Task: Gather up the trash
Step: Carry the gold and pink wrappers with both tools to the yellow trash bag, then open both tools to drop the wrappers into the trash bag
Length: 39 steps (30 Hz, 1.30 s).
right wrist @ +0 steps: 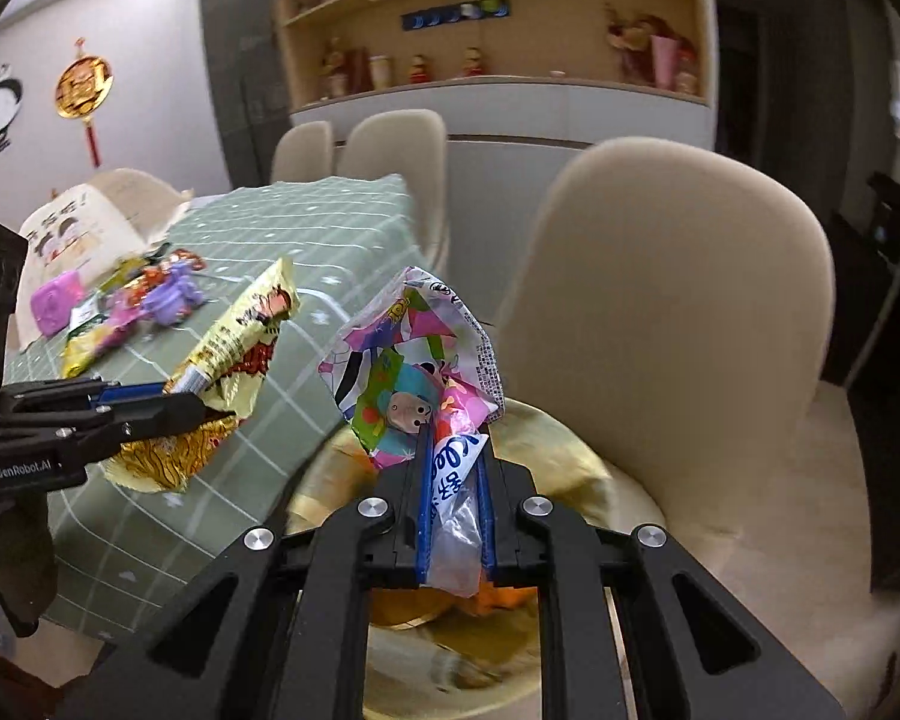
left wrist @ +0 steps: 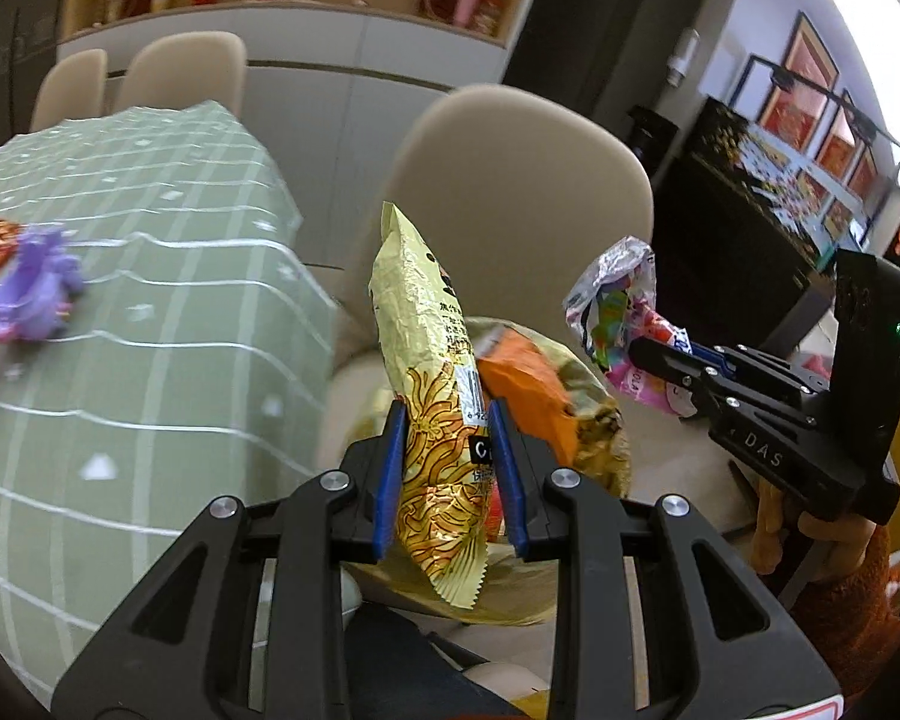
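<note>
The left gripper (left wrist: 447, 480) grips a gold wrapper (left wrist: 432, 396); the right gripper (right wrist: 455, 510) pinches a pink wrapper (right wrist: 414, 372). Both wrappers look light, crinkly and slippery; hold each near its flat sealed end.

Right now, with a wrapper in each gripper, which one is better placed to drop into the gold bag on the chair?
Probably the right gripper: its pink wrapper hangs over the gold bag. The left gripper holds its gold wrapper nearer the table.

The left claw (left wrist: 447, 474) pinches a gold snack wrapper (left wrist: 432, 372) upright; to its right, the right claw (left wrist: 645, 354) grips a crumpled pink wrapper (left wrist: 615, 300).
</note>
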Each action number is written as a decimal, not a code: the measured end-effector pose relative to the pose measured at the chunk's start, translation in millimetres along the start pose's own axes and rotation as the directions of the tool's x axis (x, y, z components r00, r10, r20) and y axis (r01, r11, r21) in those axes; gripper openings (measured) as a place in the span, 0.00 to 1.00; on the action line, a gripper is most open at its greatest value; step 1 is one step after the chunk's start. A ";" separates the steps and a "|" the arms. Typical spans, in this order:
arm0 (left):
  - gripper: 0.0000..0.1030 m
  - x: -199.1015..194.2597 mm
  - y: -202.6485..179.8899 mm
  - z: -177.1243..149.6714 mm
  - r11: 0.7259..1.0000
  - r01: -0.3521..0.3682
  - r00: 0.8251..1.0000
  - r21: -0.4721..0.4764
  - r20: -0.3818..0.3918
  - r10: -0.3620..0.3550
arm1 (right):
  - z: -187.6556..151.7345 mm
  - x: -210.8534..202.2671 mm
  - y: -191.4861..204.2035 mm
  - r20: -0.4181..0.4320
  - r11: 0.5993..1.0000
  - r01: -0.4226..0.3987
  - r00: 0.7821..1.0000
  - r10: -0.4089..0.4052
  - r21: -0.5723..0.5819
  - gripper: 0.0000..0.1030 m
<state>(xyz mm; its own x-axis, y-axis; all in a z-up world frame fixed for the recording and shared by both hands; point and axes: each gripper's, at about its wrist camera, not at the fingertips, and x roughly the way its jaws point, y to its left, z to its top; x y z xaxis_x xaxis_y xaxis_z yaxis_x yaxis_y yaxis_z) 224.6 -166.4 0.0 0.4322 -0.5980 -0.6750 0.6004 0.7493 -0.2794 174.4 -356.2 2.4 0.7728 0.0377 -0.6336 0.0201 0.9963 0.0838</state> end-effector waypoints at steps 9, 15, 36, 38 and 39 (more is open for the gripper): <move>0.25 72.5 -33.1 -3.2 0.998 0.065 0.990 0.005 -0.129 -0.064 | -25.2 9.1 -50.4 -0.045 0.994 0.036 0.998 -0.031 0.102 0.13; 0.44 102.0 -27.1 -12.4 0.998 0.059 0.981 -0.034 -0.181 -0.065 | -28.1 22.6 -53.2 -0.063 0.993 0.021 0.998 -0.014 0.120 0.13; 0.47 -0.7 29.3 -9.5 0.994 -0.029 0.999 -0.102 -0.044 0.025 | -18.6 84.8 40.4 -0.162 0.981 -0.194 0.969 0.189 -0.016 0.13; 0.47 -5.4 33.9 -12.2 0.993 -0.034 0.999 -0.115 -0.044 0.029 | -31.5 109.5 41.1 -0.241 0.986 -0.165 0.958 0.156 -0.015 0.13; 0.47 -8.5 37.0 -14.9 0.992 -0.036 0.999 -0.118 -0.045 0.031 | -36.5 119.4 37.7 -0.276 0.988 -0.153 0.950 0.147 -0.003 0.13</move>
<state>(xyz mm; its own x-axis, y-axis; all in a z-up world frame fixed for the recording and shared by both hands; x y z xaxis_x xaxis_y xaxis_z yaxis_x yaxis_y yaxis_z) 233.1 -129.3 -14.8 0.4199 -0.5610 -0.7134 0.5007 0.7988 -0.3334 244.3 -311.3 -98.2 0.5623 0.2032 -0.8016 -0.1008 0.9790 0.1774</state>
